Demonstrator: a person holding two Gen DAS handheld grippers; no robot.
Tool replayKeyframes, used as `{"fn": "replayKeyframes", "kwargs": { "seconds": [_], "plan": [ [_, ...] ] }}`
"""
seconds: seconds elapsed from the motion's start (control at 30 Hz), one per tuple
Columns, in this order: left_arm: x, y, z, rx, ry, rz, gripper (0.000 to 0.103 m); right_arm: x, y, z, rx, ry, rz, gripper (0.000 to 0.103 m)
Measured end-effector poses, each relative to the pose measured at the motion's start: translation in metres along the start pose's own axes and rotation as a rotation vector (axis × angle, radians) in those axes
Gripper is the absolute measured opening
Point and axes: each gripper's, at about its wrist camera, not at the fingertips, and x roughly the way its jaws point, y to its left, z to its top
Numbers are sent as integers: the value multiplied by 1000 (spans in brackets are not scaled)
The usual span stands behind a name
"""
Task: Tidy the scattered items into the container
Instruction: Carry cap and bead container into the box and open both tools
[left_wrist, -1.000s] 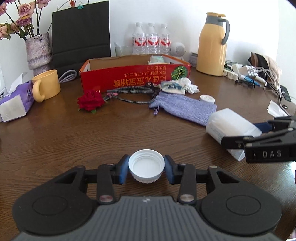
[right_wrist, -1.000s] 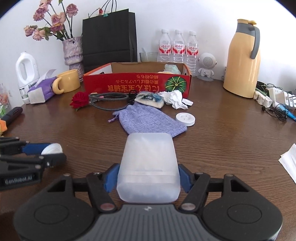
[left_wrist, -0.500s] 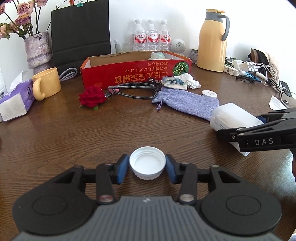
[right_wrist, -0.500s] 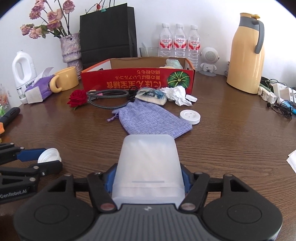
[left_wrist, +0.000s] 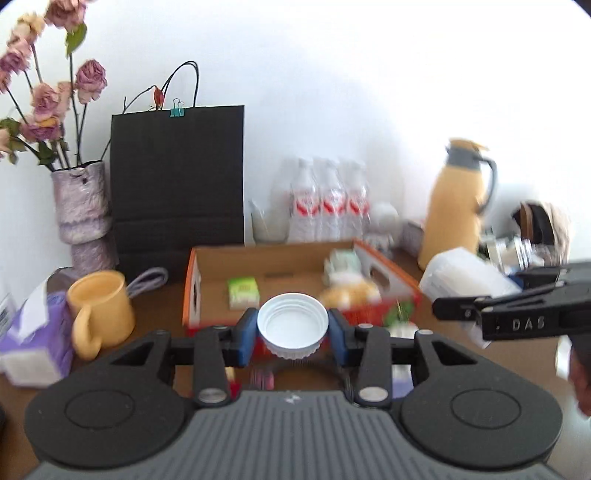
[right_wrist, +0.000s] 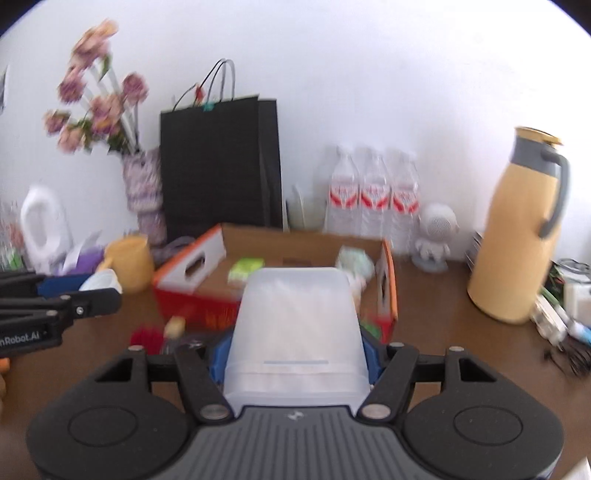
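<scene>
Now, left tool (left_wrist: 292, 330): hovering level before the red box (left_wrist: 384, 271), pinching a white cap (left_wrist: 293, 325).
Right tool (right_wrist: 295, 356): hovering alongside, gripping a frosted plastic case (right_wrist: 297, 332).

My right gripper's (right_wrist: 297, 363) blue pads are almost wholly hidden behind the translucent white box (right_wrist: 297, 332) I hold. That box also covers the near middle of the red cardboard box (right_wrist: 192, 295) and part of its contents. A pale green thing (right_wrist: 352, 260) at the far right inside is too smeared to name. In the left wrist view, the white cap (left_wrist: 293, 325) and my left gripper (left_wrist: 293, 334) hide the red box's near wall, and the items on the table (left_wrist: 159, 299) below are blurred slivers. The yellowish lump (left_wrist: 349, 293) inside I cannot identify. My right gripper runs off the right edge.
</scene>
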Motion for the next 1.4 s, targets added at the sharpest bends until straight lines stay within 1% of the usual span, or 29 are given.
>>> {"fn": "replayKeyframes", "kwargs": {
  "seconds": [0.03, 0.1, 0.17, 0.23, 0.3, 0.33, 0.37, 0.4, 0.43, 0.5, 0.57, 0.63, 0.7, 0.73, 0.77, 0.8, 0.83, 0.87, 0.93, 0.97, 1.0, 1.03, 1.07, 1.13, 1.2, 1.23, 1.27, 1.33, 1.4],
  "plan": [
    [22, 8, 19, -38, 12, -5, 40, 20, -4, 20, 11, 10, 17, 65],
    [68, 23, 51, -92, 48, 10, 40, 68, -8, 56, 31, 31, 41, 65],
    [114, 38, 71, -131, 84, 71, 40, 122, -13, 81, 64, 65, 82, 65],
    [147, 53, 78, -140, 113, 132, 40, 177, -15, 92, 107, 128, 110, 65],
    [169, 65, 81, -147, 144, 147, 40, 225, -14, 93, 136, 223, 123, 65],
    [179, 68, 81, -144, 157, 164, 40, 244, -12, 91, 126, 262, 93, 65],
    [190, 69, 82, -129, 173, 174, 40, 260, -9, 88, 92, 287, 38, 65],
    [202, 70, 82, -111, 191, 171, 40, 273, -7, 86, 53, 306, -8, 65],
    [213, 69, 81, -99, 214, 164, 41, 286, -7, 83, 34, 330, -34, 65],
    [237, 67, 75, -85, 269, 159, 41, 307, -11, 79, 37, 377, -56, 65],
    [257, 67, 66, -65, 322, 200, 41, 323, -14, 75, 45, 424, -73, 65],
    [270, 69, 58, -36, 349, 236, 41, 329, -20, 73, 75, 445, -98, 65],
    [274, 70, 52, 6, 346, 284, 41, 327, -26, 74, 99, 435, -124, 66],
    [277, 71, 50, 16, 352, 296, 41, 326, -29, 75, 116, 429, -120, 67],
    [281, 73, 49, 11, 366, 301, 41, 322, -32, 76, 134, 416, -104, 68],
    [286, 76, 47, -1, 385, 296, 41, 319, -36, 77, 154, 404, -93, 73],
    [290, 79, 46, -16, 410, 284, 42, 314, -38, 78, 171, 392, -83, 76],
    [294, 82, 46, -33, 435, 276, 42, 310, -40, 78, 180, 384, -67, 76],
    [295, 86, 48, -53, 445, 276, 43, 304, -42, 80, 182, 389, -51, 79],
    [293, 88, 51, -65, 449, 279, 52, 300, -44, 81, 180, 393, -47, 79],
    [291, 91, 53, -83, 450, 275, 58, 297, -46, 82, 180, 395, -42, 80],
    [289, 93, 55, -100, 454, 262, 62, 292, -47, 83, 185, 395, -41, 84],
    [287, 94, 56, -111, 464, 253, 63, 287, -49, 83, 194, 397, -42, 85],
    [282, 94, 58, -131, 480, 256, 64, 280, -50, 84, 209, 414, -44, 85],
    [274, 91, 62, -154, 488, 258, 69, 267, -47, 84, 206, 426, -41, 85],
    [269, 88, 65, -161, 488, 250, 74, 259, -48, 84, 207, 424, -36, 85],
    [262, 84, 68, -158, 487, 242, 81, 251, -49, 85, 213, 425, -28, 86],
    [250, 75, 74, -127, 495, 251, 90, 239, -47, 89, 217, 435, -28, 86],
    [239, 64, 78, -88, 514, 278, 95, 225, -41, 92, 181, 445, -60, 86]
  ]
}}
